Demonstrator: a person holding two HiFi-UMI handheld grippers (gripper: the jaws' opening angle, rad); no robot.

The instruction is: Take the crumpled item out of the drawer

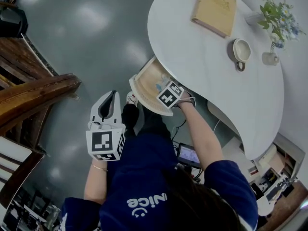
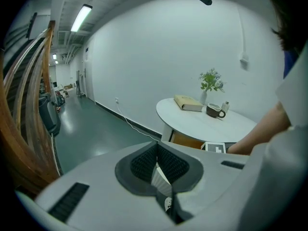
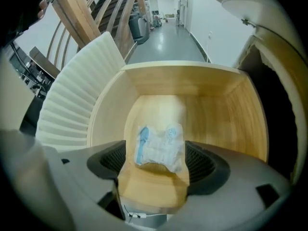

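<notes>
We sink right gripper (image 3: 156,165), jaws spread, astride crumpled white-and-blue wrapper (image 3: 160,146) in pale wooden drawer (image 3: 211,100), then pinch; left gripper (image 2: 156,170) closed, empty.

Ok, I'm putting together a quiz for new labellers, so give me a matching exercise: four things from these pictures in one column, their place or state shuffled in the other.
Things:
1. crumpled item
2. book
3. left gripper
4. right gripper

Place or state:
A. jaws apart, over the drawer
B. on the white table
C. jaws together, away from the drawer
D. lying on the drawer floor

Pairs: 1-D, 2-B, 3-C, 4-A
</notes>
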